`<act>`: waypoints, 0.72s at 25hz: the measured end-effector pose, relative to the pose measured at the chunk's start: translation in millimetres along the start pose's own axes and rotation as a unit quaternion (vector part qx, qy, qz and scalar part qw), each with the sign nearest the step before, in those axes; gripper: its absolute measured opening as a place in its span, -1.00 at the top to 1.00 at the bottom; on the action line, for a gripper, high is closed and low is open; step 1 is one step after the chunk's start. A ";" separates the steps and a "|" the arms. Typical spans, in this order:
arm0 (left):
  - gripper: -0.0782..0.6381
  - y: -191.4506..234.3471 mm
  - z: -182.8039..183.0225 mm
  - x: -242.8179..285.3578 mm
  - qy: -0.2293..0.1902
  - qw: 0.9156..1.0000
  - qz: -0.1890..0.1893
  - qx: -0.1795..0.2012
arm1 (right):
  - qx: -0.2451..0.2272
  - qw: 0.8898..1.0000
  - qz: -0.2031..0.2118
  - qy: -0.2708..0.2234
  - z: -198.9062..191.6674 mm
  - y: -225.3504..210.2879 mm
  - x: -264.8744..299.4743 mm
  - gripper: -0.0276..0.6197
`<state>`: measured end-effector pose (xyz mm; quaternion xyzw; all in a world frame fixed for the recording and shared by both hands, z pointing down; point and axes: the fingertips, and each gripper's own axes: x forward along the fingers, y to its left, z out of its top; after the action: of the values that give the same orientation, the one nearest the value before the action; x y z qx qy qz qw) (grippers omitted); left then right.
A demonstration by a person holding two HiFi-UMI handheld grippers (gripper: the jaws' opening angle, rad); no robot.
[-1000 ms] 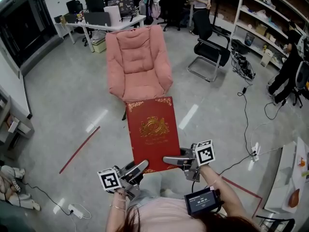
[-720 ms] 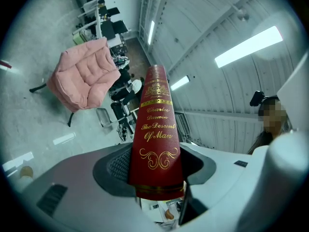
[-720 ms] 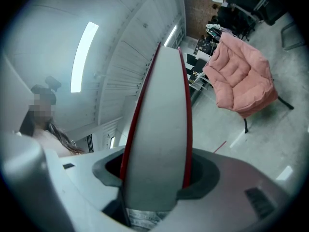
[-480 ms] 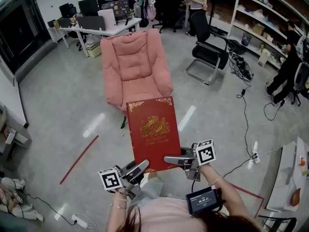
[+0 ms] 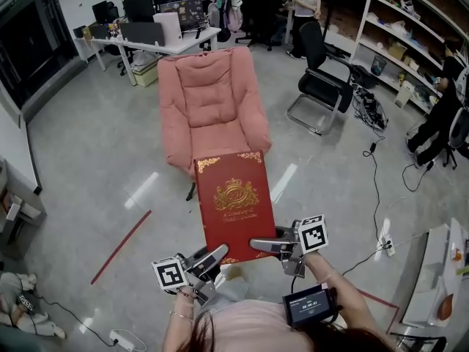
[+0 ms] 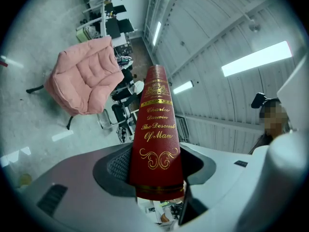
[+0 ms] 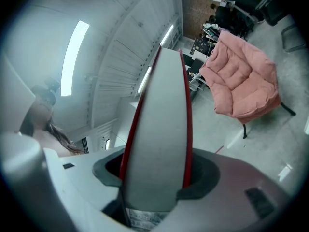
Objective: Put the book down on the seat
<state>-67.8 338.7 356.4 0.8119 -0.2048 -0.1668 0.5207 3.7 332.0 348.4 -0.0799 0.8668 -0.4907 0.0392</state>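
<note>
A thick red book (image 5: 234, 204) with gold ornament is held flat and level between both grippers, its far edge just short of the pink armchair's seat (image 5: 212, 134). My left gripper (image 5: 212, 257) is shut on the book's near left corner; the left gripper view shows the gilt spine (image 6: 157, 129) clamped between the pads. At the near right corner my right gripper (image 5: 265, 246) is shut on it too, and the right gripper view shows the pale page edge (image 7: 159, 134) filling the jaws. The armchair (image 7: 244, 83) appears ahead in both gripper views.
A black office chair (image 5: 322, 86) stands right of the armchair. Desks with monitors (image 5: 157, 28) and seated people line the back. Shelving (image 5: 410, 35) runs along the right, with cables (image 5: 377, 167) on the floor there. Red tape (image 5: 121, 244) marks the grey floor at left.
Both grippers and the book have come closer to the armchair, which now sits larger and nearer the book's far edge. The grip on the book is the same.
</note>
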 end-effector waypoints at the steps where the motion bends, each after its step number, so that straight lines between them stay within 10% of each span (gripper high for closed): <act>1: 0.11 3.4 4.6 -0.8 0.000 1.000 0.001 -0.001 | 0.001 1.000 -0.001 0.002 2.9 -2.8 4.1 0.04; 18: 0.11 52.7 69.3 12.3 -0.015 0.998 -0.013 -0.058 | 0.006 1.000 -0.016 0.007 58.8 -50.1 47.2 0.04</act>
<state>-99.1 258.9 375.9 0.7804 -0.1918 -0.1978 0.5614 -29.1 248.7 361.6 -0.0902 0.8627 -0.4970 0.0261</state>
